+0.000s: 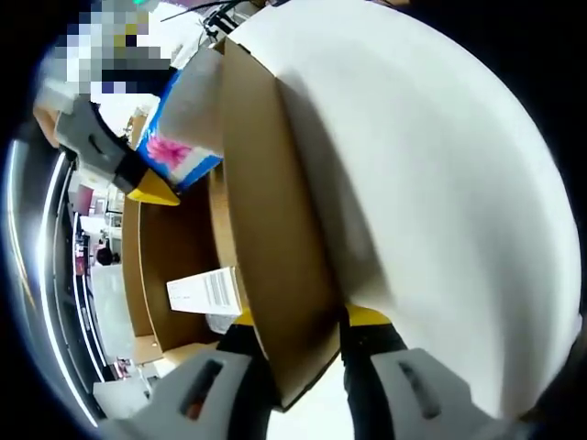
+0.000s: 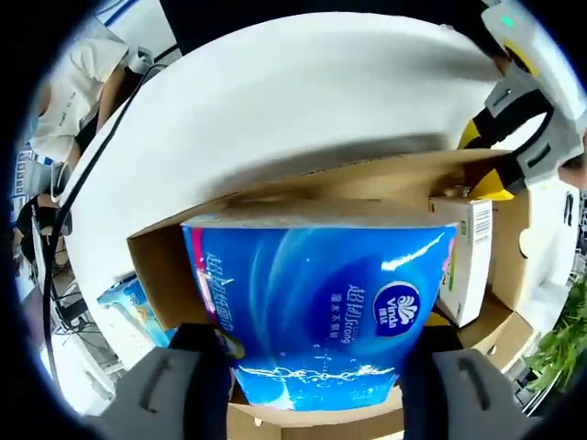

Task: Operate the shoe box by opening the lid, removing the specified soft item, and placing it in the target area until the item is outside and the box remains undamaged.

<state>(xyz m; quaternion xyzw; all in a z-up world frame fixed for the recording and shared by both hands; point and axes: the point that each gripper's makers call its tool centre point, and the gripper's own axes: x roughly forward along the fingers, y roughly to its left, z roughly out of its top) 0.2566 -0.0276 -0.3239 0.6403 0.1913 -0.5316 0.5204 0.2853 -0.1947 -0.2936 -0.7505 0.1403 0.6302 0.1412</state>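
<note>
Left claw: clamped on the raised white-and-brown cardboard lid of the shoe box.
Right claw: gripping the blue plastic-wrapped tissue pack, just above the box's open interior.

"Vinda" logo — blue tissue pack

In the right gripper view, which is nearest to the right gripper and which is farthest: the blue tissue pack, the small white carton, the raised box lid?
1. The blue tissue pack: between the jaws of the right gripper, held.
2. The small white carton: beside the pack, toward the view's right, inside the box.
3. The raised box lid: behind both, across the top of the view.
</note>
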